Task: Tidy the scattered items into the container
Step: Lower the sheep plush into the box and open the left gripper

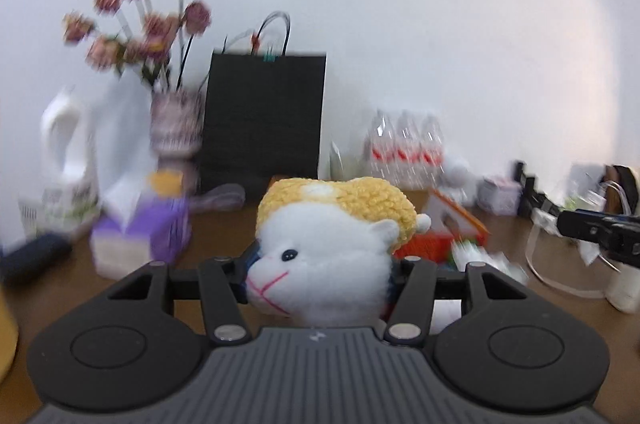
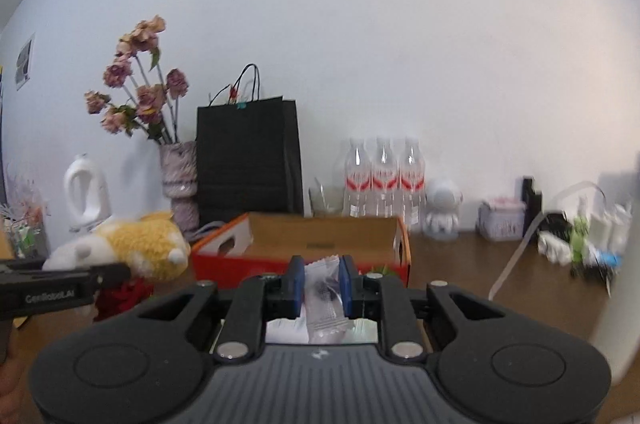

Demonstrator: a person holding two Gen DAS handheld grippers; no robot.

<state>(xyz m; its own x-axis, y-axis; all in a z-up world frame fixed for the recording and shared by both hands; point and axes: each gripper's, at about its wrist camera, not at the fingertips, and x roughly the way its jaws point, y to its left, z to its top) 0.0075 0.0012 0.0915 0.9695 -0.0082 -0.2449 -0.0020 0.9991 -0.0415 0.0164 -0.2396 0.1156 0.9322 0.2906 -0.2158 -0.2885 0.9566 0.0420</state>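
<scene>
My left gripper (image 1: 320, 274) is shut on a white and yellow plush sheep (image 1: 332, 232) and holds it above the brown table; the sheep also shows at the left of the right wrist view (image 2: 136, 248). The orange and red cardboard box (image 2: 320, 248) sits open in the middle of the table, and part of it shows behind the sheep in the left wrist view (image 1: 448, 224). My right gripper (image 2: 320, 280) is shut on a clear snack packet (image 2: 324, 296) over the box's near side. White papers lie inside the box below the packet.
Along the wall stand a flower vase (image 2: 178, 180), a black paper bag (image 2: 248, 156), three water bottles (image 2: 384, 180), a white figurine (image 2: 442, 212) and a white jug (image 2: 86, 192). A purple tissue box (image 1: 140, 236) sits left. Small clutter (image 2: 576, 244) lies right.
</scene>
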